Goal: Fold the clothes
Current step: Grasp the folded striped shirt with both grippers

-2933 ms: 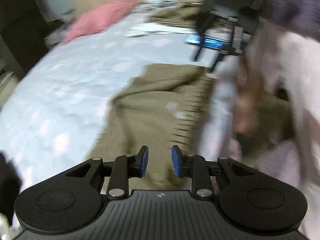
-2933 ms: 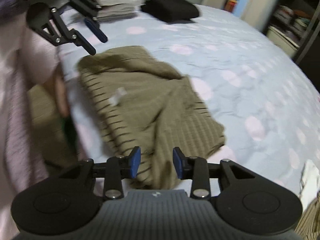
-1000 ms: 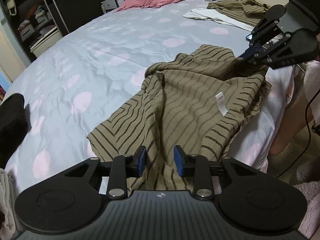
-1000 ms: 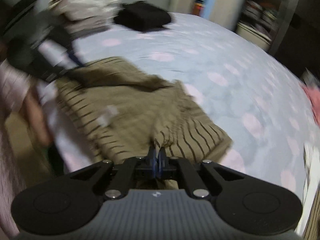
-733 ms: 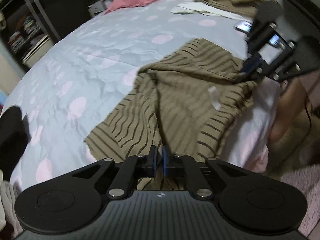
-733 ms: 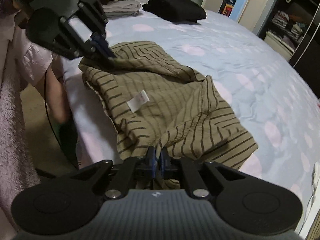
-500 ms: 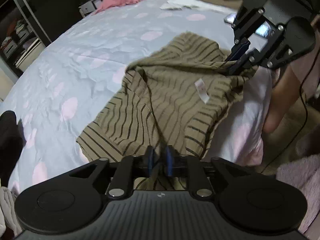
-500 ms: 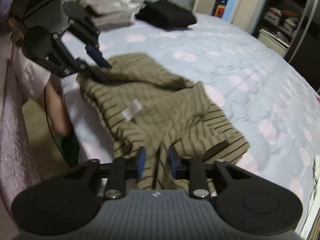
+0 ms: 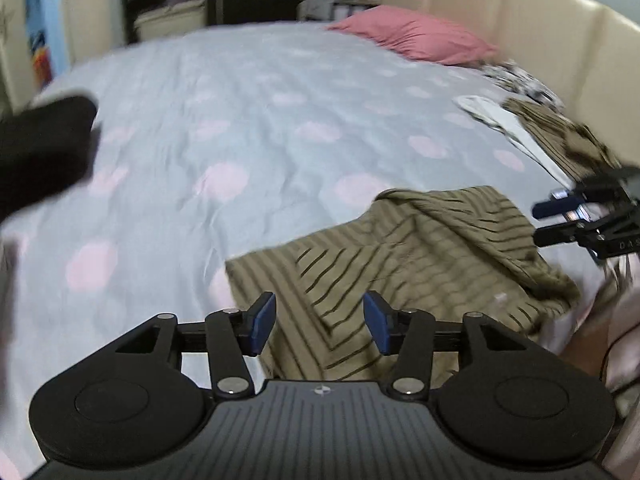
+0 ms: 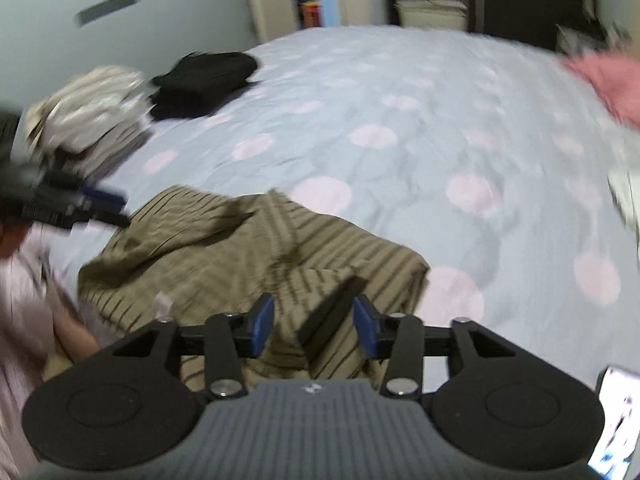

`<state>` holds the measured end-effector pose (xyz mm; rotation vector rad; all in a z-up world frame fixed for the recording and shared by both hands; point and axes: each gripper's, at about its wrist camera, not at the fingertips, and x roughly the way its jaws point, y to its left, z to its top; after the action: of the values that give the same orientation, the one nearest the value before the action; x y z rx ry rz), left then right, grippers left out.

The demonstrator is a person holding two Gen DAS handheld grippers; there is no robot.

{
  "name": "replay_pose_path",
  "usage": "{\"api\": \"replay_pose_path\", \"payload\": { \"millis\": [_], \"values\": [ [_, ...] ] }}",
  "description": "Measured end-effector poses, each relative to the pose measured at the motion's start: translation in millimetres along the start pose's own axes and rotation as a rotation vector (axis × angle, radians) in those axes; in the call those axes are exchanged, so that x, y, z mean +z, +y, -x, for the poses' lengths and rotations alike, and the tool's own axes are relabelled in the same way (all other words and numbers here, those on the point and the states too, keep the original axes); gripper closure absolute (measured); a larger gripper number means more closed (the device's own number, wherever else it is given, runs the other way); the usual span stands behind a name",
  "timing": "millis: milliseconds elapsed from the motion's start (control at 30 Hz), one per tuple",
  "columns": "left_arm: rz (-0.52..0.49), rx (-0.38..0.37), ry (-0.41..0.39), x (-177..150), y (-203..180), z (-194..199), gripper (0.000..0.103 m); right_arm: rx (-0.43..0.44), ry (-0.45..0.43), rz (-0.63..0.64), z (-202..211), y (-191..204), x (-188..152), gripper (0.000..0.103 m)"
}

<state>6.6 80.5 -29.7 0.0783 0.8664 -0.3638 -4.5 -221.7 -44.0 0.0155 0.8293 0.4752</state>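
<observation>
Big bed (image 9: 248, 128) with a pale blue cover and pink dots fills both views. The olive striped garment (image 9: 420, 256) is lying rumpled at the near edge of it, right in front of both claws and spread between them. Past the left claw (image 9: 319, 322), way off at the far end, sits a pink pillow (image 9: 412, 36). Beyond the right claw (image 10: 307, 324), well away, there's a black folded garment (image 10: 204, 80). Both claws' jaws are opening, blue pads apart; the striped cloth sits below the gap, neither has hold of it.
</observation>
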Motion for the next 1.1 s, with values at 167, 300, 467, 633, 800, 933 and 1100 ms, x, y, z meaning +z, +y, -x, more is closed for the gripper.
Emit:
{"api": "replay_pose_path", "payload": {
  "millis": [167,300,467,633,800,933,1100],
  "values": [
    [0.104,0.021,0.055,-5.6,17.8,-20.6,0.05,0.001,0.046,-0.13,-19.0,-20.5,-4.1,0.044],
    [0.202,0.021,0.098,-16.2,29.3,-31.2,0.048,-0.032,0.084,-0.179,-32.4,-33.3,-9.7,0.043],
    [0.232,0.012,0.121,-25.4,36.5,-40.8,0.041,-0.014,0.119,-0.258,-44.4,-44.9,-18.2,0.042],
    [0.29,-0.017,0.146,-30.8,45.9,-50.5,0.037,-0.01,0.128,-0.279,-48.2,-46.7,-19.1,0.041],
    [0.291,-0.03,0.156,-32.0,46.5,-56.4,0.035,-0.021,0.136,-0.262,-52.8,-42.8,-18.0,0.041],
    [0.262,-0.03,0.16,-29.9,38.7,-60.6,0.036,-0.021,0.135,-0.239,-55.9,-38.5,-17.8,0.047],
    [0.237,-0.028,0.17,-24.2,30.9,-65.3,0.042,-0.008,0.137,-0.238,-58.4,-35.6,-15.8,0.061]
  ]
}}
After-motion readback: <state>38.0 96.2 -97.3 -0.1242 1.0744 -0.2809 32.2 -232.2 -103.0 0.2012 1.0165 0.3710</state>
